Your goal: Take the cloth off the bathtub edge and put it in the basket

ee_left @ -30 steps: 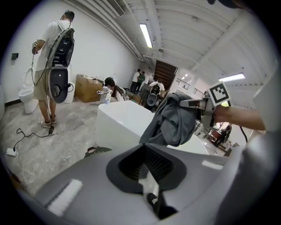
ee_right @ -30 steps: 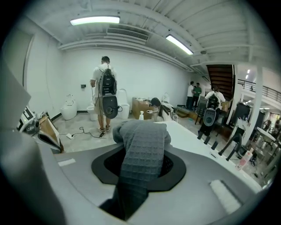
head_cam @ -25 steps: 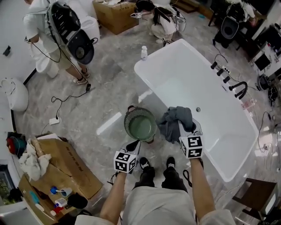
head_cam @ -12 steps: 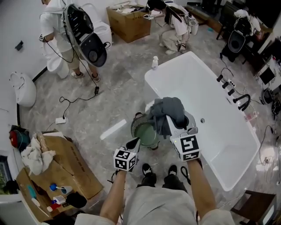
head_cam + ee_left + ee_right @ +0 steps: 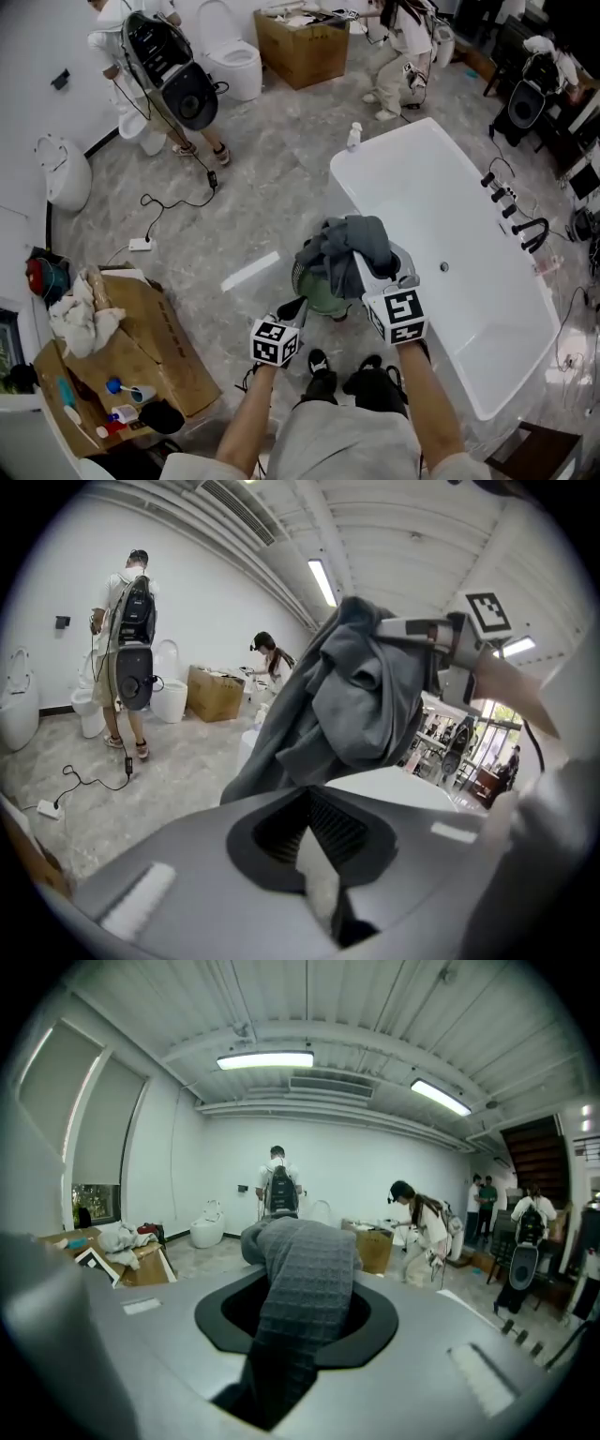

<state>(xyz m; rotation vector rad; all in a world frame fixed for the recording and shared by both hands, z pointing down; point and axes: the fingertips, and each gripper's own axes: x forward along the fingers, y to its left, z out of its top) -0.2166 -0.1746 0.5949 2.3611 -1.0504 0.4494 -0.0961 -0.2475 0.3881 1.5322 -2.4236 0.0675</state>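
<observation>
Cloth lifted clear of the tub, hanging over the basket

The right gripper [image 5: 367,266] has its jaws clamped on the grey cloth [image 5: 347,246], holding it bunched and raised so its folds hang right above the green basket [image 5: 302,284], which stands on the floor just beside the white bathtub [image 5: 441,206]; from there it looks ready to be lowered in. The left gripper [image 5: 293,307] waits near the basket with its jaws together and nothing between them, apparently not needed. The floor [image 5: 253,206] is grey marbled stone, a showroom-like space with toilets [image 5: 230,58], cardboard boxes [image 5: 141,328], loose cables and other people at work further off.
</observation>
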